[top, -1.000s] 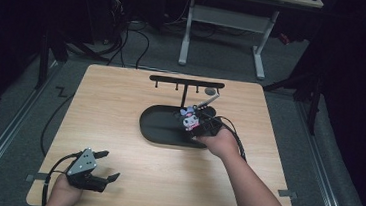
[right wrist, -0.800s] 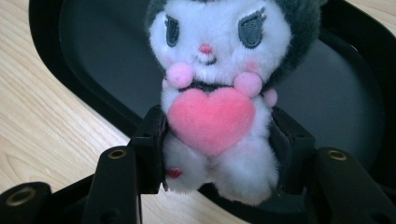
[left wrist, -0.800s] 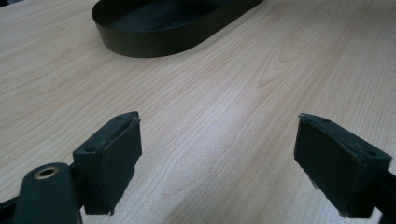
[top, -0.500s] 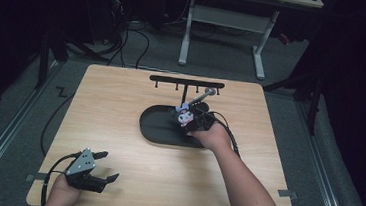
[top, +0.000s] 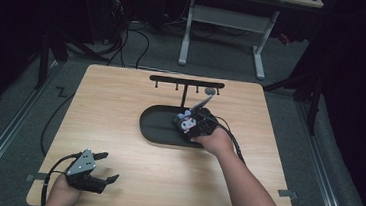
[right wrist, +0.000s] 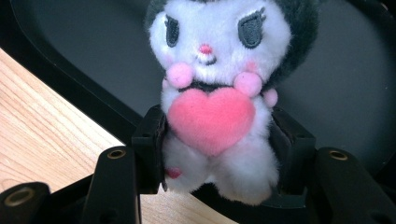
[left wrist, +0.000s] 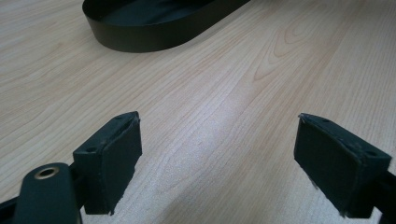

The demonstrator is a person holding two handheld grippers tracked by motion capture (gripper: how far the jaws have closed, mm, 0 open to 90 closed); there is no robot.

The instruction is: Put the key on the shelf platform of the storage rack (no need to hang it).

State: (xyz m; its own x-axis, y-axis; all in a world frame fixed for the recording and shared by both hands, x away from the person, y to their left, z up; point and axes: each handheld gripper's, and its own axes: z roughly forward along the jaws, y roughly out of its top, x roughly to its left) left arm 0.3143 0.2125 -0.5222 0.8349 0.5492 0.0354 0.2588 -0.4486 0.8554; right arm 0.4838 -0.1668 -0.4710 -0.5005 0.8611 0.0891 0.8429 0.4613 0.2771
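The right claw is clamped on the lower body of a small white-and-black plush toy with a pink felt heart on its chest, its two black pads pressing the soft sides just below the heart. In the high view the toy sits at the right end of the black oval tray, beneath the black rack with hooks standing on the pale wooden surface.

The step in hand looks like carrying the toy over the tray. To do it well, the squeeze should stay on the body, not the fluffy legs, since plush compresses and can slip, and the toy should be lifted clear of the tray's rim before any sideways travel.

The left claw rests near the front-left corner of the surface, its jaws spread wide with nothing between them.
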